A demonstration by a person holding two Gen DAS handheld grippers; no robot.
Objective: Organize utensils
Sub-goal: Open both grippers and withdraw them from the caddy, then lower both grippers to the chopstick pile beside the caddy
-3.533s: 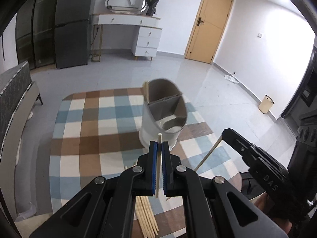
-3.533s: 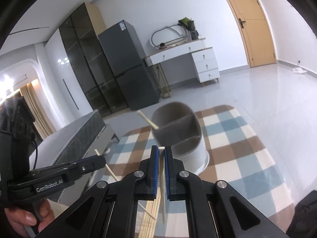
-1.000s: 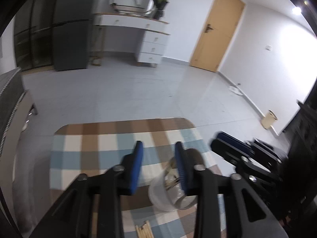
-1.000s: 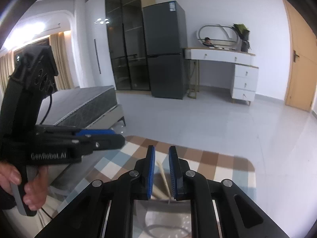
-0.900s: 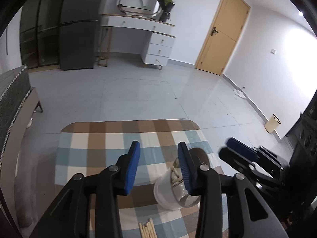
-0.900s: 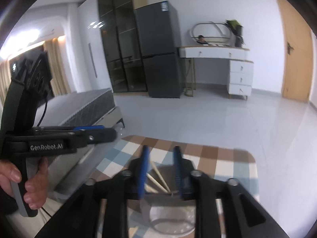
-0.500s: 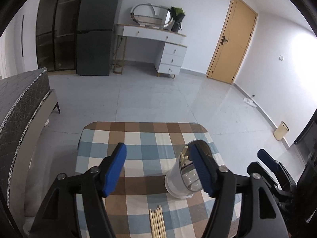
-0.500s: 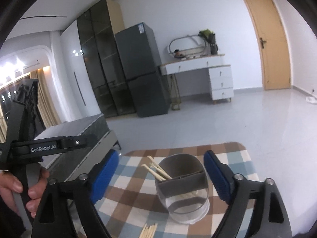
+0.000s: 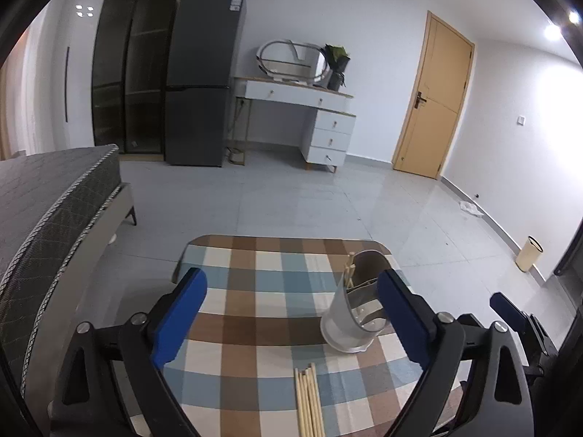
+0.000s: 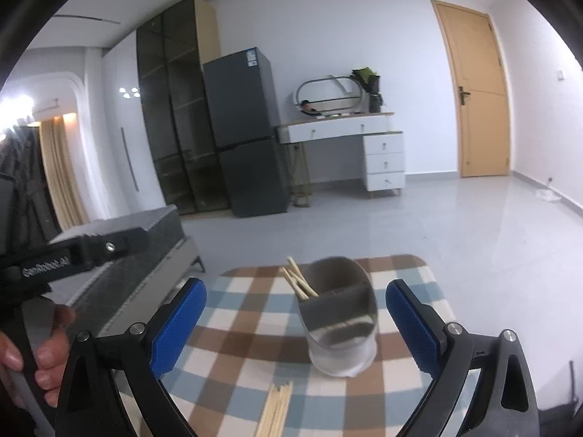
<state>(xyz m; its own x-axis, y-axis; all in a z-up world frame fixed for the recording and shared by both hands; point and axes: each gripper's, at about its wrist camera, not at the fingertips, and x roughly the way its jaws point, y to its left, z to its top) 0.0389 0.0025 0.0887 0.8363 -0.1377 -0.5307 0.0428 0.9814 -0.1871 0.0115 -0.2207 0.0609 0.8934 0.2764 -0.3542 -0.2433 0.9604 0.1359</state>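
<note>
A grey and white divided utensil holder (image 9: 355,306) (image 10: 340,327) stands upright on the checked tablecloth (image 9: 262,291) (image 10: 247,327). A few wooden chopsticks (image 10: 298,282) lean out of its far-left compartment. A bundle of loose chopsticks (image 9: 309,400) (image 10: 275,411) lies on the cloth in front of it. My left gripper (image 9: 291,313) hangs above the table with nothing between its blue pads, its jaws still opening. My right gripper (image 10: 296,322) is likewise empty and still opening, with the holder seen between its fingers but farther off.
The small table has rounded corners with grey floor beyond. A grey bed (image 9: 47,196) stands left, a dark fridge (image 9: 202,80), a white dresser (image 9: 302,109) and a wooden door (image 9: 433,102) at the back. A hand (image 10: 47,349) holds the left gripper's grip.
Both grippers let go of their chopsticks into the holder, opened wide and pulled back from it. The holder now looks smaller and farther away.
</note>
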